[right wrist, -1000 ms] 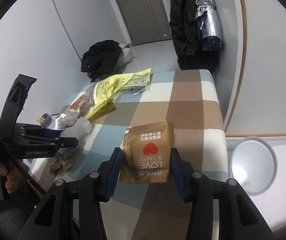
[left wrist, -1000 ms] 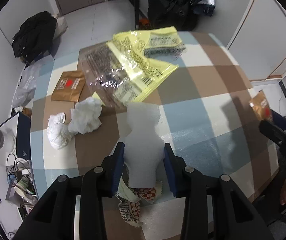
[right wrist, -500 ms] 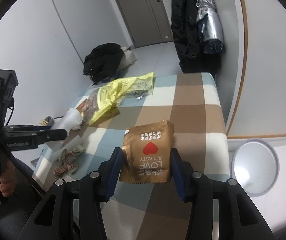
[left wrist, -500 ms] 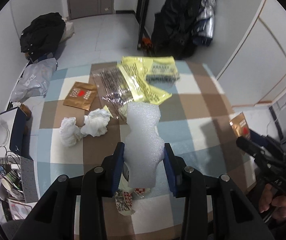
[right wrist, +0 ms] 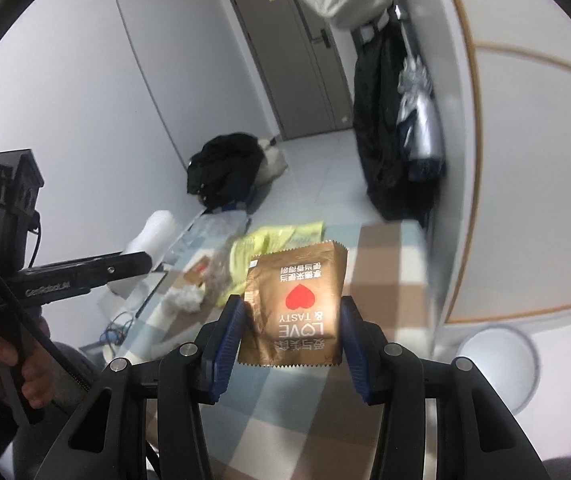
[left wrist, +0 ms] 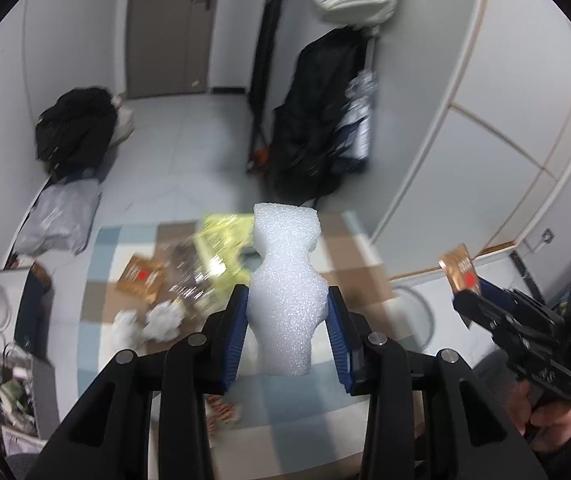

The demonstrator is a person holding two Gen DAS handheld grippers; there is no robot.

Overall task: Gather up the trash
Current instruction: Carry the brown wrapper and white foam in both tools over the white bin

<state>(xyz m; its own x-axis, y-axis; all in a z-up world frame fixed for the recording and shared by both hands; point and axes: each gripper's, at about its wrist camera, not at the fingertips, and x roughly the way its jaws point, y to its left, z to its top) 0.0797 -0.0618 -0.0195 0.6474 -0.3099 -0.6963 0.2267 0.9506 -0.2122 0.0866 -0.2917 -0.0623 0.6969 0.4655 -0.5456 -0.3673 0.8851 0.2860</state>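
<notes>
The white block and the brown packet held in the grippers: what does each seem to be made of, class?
White block: probably soft packing foam, matt; its surface is grainy and bubbly. Brown packet: likely plastic or foil film, glossy; it shows creases, glare and zigzag-cut edges.

foam: white, coarse-celled, matt, faintly sparkling, held between ribbed blue pads on the left gripper, whose frame looks like matt black plastic with bare metal pins. sachet: brown foil-like film, glossy and creased, serrated bottom edge, red heart print, clamped between the same blue ribbed pads of the right gripper. tablecloth: checked cloth, matt; tissues: crumpled white paper, soft and matt; yellow bag: thin glossy plastic; bin: pale, smooth, sheen on rim, material unclear.
</notes>
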